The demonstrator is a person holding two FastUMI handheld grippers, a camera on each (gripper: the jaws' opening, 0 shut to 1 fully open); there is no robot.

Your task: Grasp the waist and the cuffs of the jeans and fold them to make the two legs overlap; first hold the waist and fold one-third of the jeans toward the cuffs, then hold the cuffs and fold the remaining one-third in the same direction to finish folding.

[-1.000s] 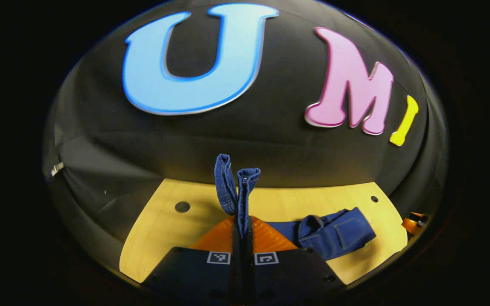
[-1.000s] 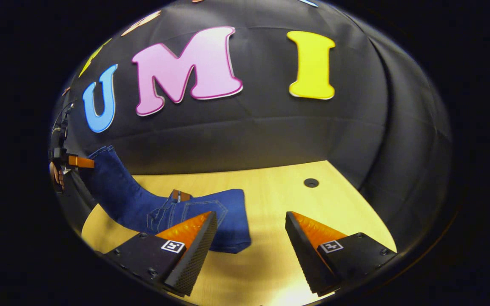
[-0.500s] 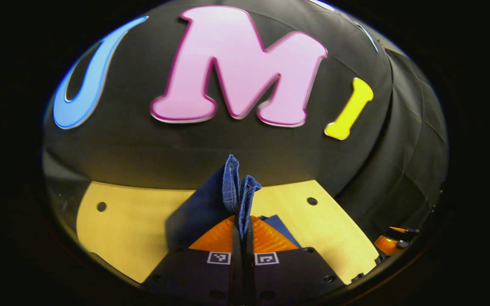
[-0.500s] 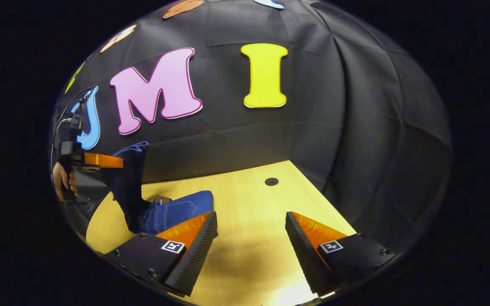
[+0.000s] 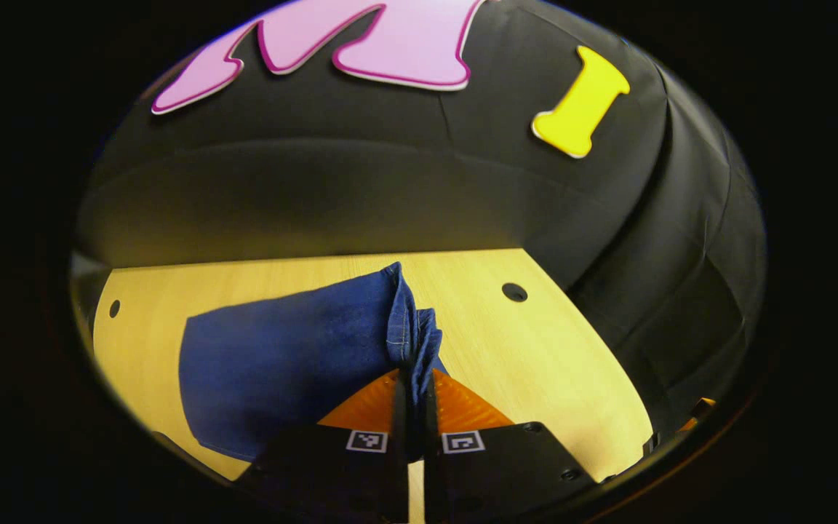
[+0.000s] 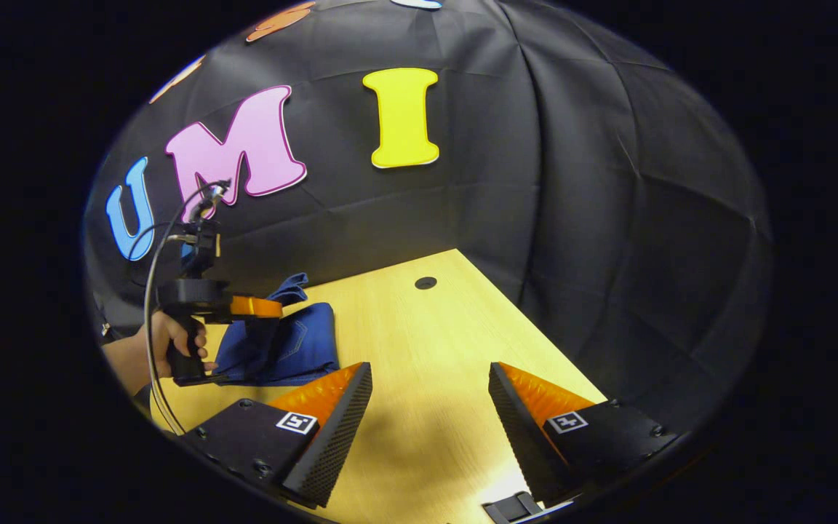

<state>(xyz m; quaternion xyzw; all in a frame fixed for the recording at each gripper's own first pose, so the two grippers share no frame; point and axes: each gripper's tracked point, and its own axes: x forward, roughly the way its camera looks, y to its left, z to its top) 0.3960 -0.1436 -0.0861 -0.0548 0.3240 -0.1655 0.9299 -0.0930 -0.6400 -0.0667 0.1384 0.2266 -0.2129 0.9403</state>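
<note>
- Nearest the left camera, left gripper (image 5: pixel 413 378) fingers pinch the jeans cuffs (image 5: pixel 410 327) between them.
- Beyond the cuffs, jeans (image 5: pixel 288 364) lie folded on the wooden table (image 5: pixel 535 356).
- Right gripper (image 6: pixel 430 407) fingers spread wide, holding nothing, above table.
- Farther left, a hand (image 6: pixel 172 342) holds the left gripper by the jeans.

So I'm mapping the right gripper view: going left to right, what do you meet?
Hand on the left gripper → jeans → table hole → booth wall.
</note>
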